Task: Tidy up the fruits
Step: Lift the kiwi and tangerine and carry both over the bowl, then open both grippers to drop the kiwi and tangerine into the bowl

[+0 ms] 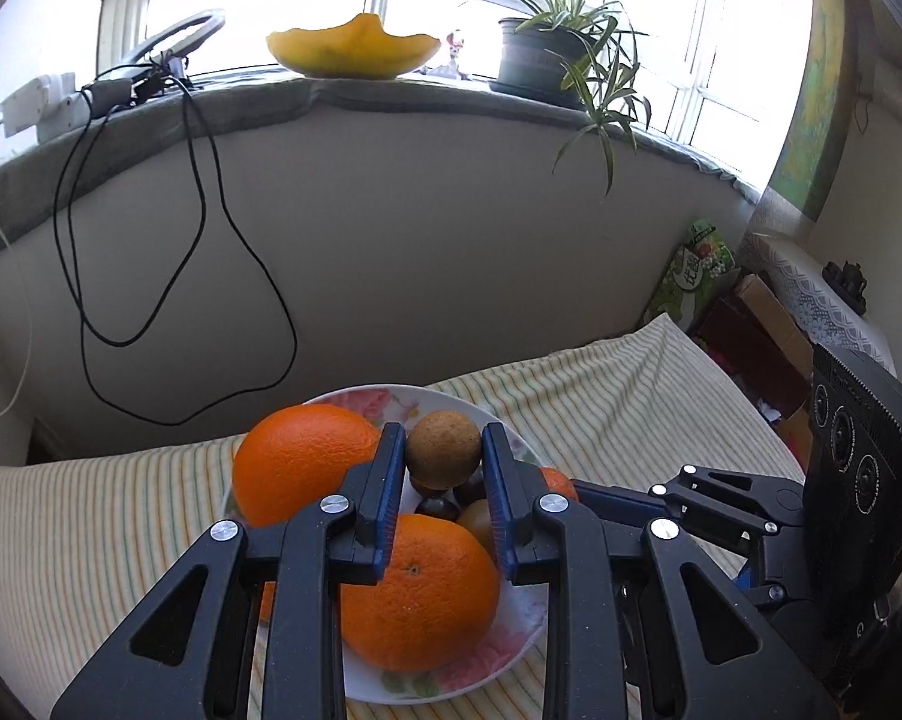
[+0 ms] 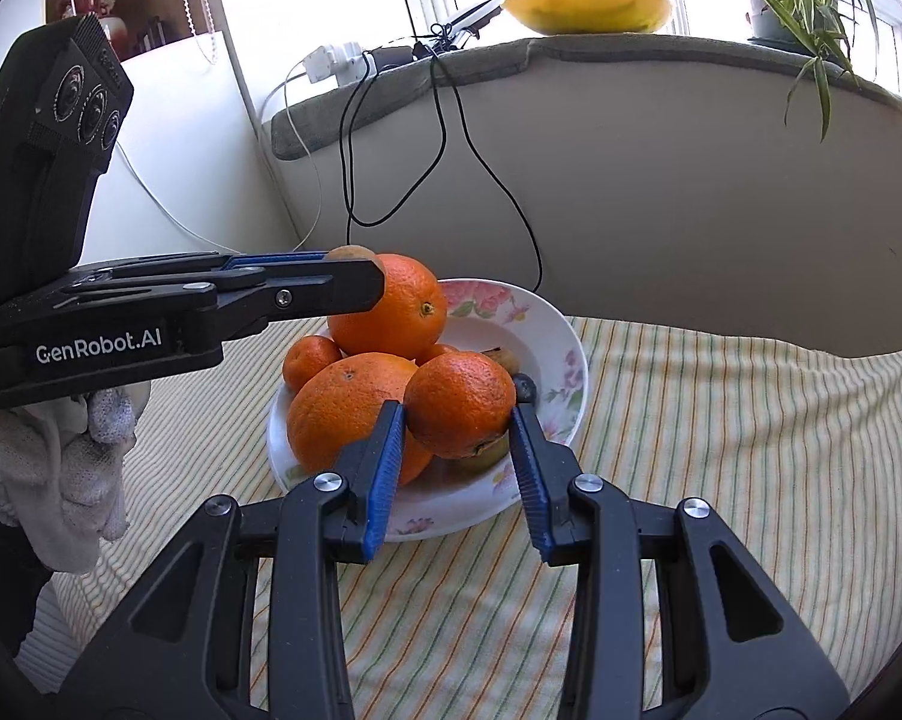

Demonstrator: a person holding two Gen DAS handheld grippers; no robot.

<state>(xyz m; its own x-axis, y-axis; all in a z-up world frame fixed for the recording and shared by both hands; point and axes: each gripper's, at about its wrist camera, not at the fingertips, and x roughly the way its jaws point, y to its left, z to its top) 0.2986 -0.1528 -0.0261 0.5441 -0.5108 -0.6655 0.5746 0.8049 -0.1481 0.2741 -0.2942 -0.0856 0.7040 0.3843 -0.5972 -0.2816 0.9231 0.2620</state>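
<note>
Two claws grip fruit: left claw point(image 1: 443, 468) a brown kiwi point(image 1: 443, 449), right claw point(image 2: 457, 414) a dimpled tangerine point(image 2: 460, 403)

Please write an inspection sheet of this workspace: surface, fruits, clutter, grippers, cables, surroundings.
Surface: striped cloth.
Job's things: floral plate holding oranges; brown fruit; mandarin.
Clutter: nothing seen on the cloth.
Grippers: left gripper has its jaws around the brown fruit; right gripper has its jaws on the mandarin.
Cables: black cable hanging from the sill.
Surroundings: yellow bowl, potted plant, window.
</note>
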